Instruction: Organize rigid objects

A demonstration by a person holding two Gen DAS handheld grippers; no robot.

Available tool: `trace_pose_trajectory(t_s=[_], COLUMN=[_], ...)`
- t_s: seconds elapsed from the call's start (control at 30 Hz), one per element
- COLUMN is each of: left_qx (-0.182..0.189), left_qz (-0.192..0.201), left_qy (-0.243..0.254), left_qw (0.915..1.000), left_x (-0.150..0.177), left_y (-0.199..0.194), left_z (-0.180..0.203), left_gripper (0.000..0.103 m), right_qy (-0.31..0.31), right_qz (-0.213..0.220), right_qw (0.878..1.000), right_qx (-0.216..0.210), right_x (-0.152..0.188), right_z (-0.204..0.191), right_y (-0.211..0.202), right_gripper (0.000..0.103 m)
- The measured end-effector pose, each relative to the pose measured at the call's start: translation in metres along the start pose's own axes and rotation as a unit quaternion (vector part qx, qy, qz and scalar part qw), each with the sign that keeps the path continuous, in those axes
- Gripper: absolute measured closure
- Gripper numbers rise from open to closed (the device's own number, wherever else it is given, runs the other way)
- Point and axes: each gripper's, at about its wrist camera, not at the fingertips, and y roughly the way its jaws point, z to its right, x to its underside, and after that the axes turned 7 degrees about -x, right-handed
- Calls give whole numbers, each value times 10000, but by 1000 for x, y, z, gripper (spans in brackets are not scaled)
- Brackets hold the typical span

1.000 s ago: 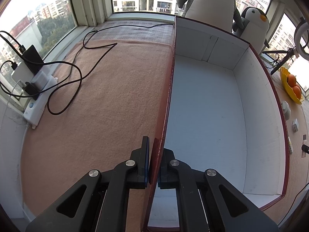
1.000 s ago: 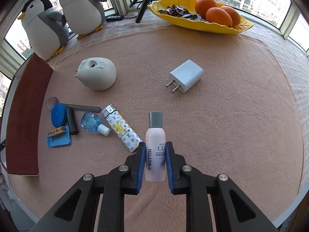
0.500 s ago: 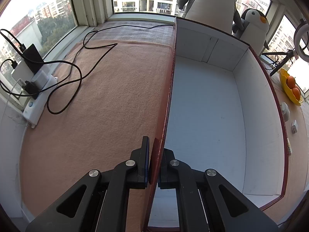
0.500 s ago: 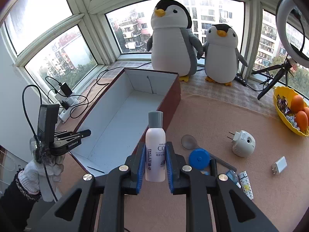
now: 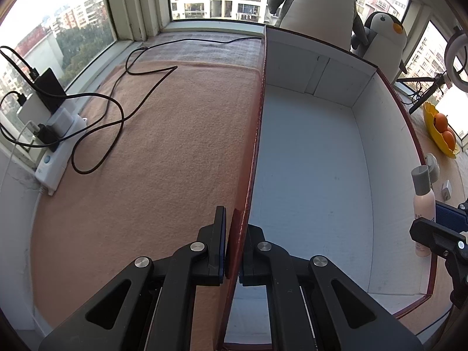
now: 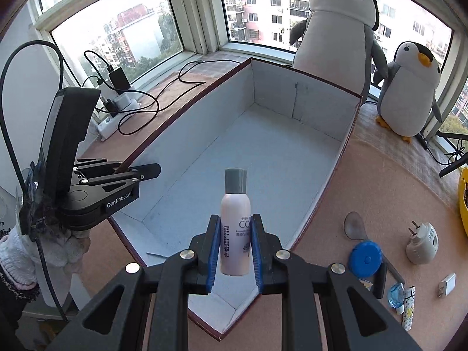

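A long open box with dark red outside and white inside lies on the tan cloth; it also shows in the left wrist view. My left gripper is shut on the box's left wall near its near end; it shows in the right wrist view. My right gripper is shut on a pale pink bottle with a grey cap, held upright above the box's near end. The bottle shows in the left wrist view over the box's right wall.
Two plush penguins stand behind the box. Right of it lie a blue round case, a spoon, a beige plug-in device, a white charger and small bottles. A power strip with cables sits at the left.
My right gripper has carried the bottle closer, to above the box's near end. My left gripper has kept its hold on the box wall.
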Motion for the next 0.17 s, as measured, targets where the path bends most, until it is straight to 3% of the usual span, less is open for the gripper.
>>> trace_pose_trajectory(t_s=[0.13, 0.17], left_qx=[-27, -40], left_qz=[-5, -4], left_qy=[14, 23], left_qw=[10000, 10000], left_x=[0, 0], left_y=[0, 0], left_z=[1, 1], left_gripper=[98, 98], right_qy=[-49, -57], right_qz=[30, 52], right_qw=[9999, 9999], right_qx=[-100, -118], right_x=[0, 0], right_z=[-1, 0], right_y=[-1, -3], right_gripper=[79, 64])
